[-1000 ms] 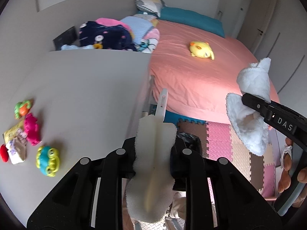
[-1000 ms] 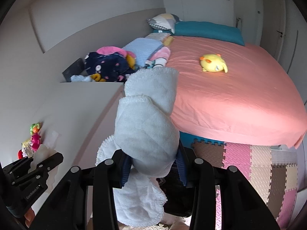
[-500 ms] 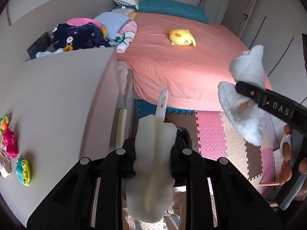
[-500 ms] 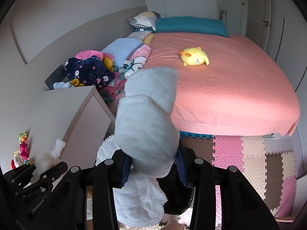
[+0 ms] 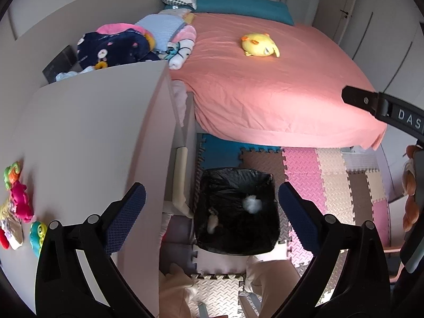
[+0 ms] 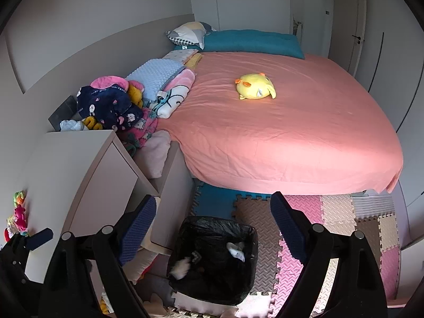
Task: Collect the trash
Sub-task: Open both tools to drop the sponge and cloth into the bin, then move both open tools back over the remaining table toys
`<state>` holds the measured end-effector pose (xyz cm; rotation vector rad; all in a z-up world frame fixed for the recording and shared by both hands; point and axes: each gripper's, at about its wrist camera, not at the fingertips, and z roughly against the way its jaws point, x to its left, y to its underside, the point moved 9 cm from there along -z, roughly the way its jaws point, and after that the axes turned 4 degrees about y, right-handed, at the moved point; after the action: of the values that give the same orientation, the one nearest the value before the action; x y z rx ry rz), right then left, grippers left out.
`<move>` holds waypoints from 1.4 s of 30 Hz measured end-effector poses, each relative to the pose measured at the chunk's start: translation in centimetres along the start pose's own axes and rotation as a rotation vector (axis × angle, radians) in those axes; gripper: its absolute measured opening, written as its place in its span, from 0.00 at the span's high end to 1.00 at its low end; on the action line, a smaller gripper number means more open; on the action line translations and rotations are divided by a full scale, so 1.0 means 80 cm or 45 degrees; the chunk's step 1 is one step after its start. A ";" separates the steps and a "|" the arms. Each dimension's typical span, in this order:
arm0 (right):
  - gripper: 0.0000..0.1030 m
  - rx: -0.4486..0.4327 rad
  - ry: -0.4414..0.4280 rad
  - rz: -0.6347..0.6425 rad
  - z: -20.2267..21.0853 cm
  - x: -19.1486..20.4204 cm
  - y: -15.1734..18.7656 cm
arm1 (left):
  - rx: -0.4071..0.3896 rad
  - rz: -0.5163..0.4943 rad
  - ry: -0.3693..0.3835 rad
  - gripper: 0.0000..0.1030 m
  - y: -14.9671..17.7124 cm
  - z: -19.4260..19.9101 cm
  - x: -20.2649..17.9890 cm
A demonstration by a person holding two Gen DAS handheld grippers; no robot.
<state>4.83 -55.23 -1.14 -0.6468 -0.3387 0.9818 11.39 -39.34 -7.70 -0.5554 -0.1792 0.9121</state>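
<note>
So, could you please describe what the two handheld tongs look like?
Both the left tongs and the right tongs have glossy black plastic arms with round silver rivets and dark blue textured pads. The right tongs' side carries white lettering, "DAS".

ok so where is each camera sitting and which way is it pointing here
Left wrist: rides the left gripper, angled down over the black-lined bin beside the white cabinet; its own opening jaws are empty, the right gripper's finger and a hand at the right edge.
Right wrist: rides the right gripper, tilted down at the same bin from further right; opening jaws empty, the left gripper at lower left.
Shared: bin with white trash inside, pink bed, yellow plush, foam mats.
</note>
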 end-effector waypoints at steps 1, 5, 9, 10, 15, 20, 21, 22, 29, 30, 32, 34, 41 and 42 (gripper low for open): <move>0.15 -0.001 -0.001 0.000 0.001 0.001 0.001 | -0.004 0.006 -0.003 0.06 0.001 0.002 0.003; 0.15 -0.008 -0.010 0.010 0.006 0.008 0.002 | -0.017 0.018 -0.015 0.06 0.004 0.008 0.010; 0.15 -0.009 -0.013 0.014 0.009 0.014 0.003 | -0.020 0.016 -0.013 0.06 0.005 0.010 0.010; 0.15 -0.008 -0.013 0.016 0.010 0.015 0.004 | -0.022 0.013 -0.011 0.06 0.005 0.011 0.011; 0.15 -0.009 -0.014 0.016 0.010 0.018 0.005 | -0.037 0.013 -0.011 0.06 0.007 0.019 0.016; 0.15 -0.011 -0.024 0.028 0.013 0.031 0.005 | -0.044 0.036 -0.019 0.06 0.009 0.024 0.026; 0.15 -0.011 -0.026 0.030 0.013 0.033 0.006 | -0.045 0.040 -0.024 0.06 0.010 0.025 0.030; 0.15 -0.012 -0.026 0.032 0.014 0.035 0.007 | -0.047 0.043 -0.026 0.06 0.011 0.026 0.032; 0.15 -0.012 -0.053 0.062 0.014 0.060 0.010 | -0.058 0.082 -0.047 0.06 0.017 0.034 0.056; 0.15 -0.012 -0.059 0.067 0.015 0.065 0.010 | -0.060 0.085 -0.050 0.06 0.018 0.035 0.059; 0.15 -0.014 -0.069 0.079 0.016 0.074 0.010 | -0.065 0.097 -0.062 0.06 0.021 0.040 0.069; 0.15 -0.014 -0.078 0.091 0.016 0.084 0.010 | -0.070 0.108 -0.070 0.06 0.023 0.044 0.078; 0.15 -0.009 -0.122 0.147 0.019 0.129 0.018 | -0.095 0.163 -0.104 0.06 0.038 0.063 0.115; 0.15 -0.010 -0.129 0.157 0.020 0.136 0.019 | -0.099 0.173 -0.111 0.06 0.041 0.066 0.121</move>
<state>8.69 -44.82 -1.12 -0.6318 -0.3955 1.1343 13.04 -28.10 -5.72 -0.6055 -0.2588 1.0655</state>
